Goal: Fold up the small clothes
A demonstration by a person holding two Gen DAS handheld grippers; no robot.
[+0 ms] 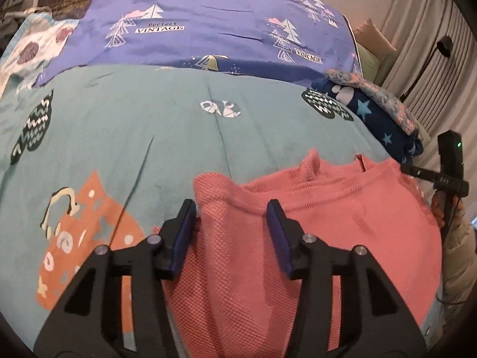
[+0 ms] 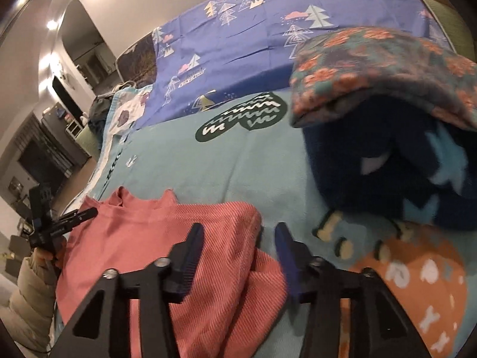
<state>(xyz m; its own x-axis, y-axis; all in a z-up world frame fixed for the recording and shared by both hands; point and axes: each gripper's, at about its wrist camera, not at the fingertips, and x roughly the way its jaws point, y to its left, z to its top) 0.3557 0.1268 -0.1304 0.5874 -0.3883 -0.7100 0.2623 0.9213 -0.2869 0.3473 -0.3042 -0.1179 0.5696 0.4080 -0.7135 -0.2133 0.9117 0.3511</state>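
Note:
A small pink knit garment (image 1: 313,214) lies on the teal bed cover (image 1: 149,125), partly folded, with raised folds along its far edge. My left gripper (image 1: 231,205) is open, its blue-padded fingers straddling the garment's left fold without pinching it. In the right wrist view the garment (image 2: 167,238) lies at lower left. My right gripper (image 2: 238,229) is open over the garment's right edge; one finger stands over the pink cloth, the other over the teal cover. The other gripper shows at the edge of each view.
A pile of folded clothes, navy with stars (image 2: 387,173) under a floral piece (image 2: 372,68), sits at the right on the bed. A purple tree-print sheet (image 1: 208,21) covers the far side. Curtains (image 1: 432,44) hang at right.

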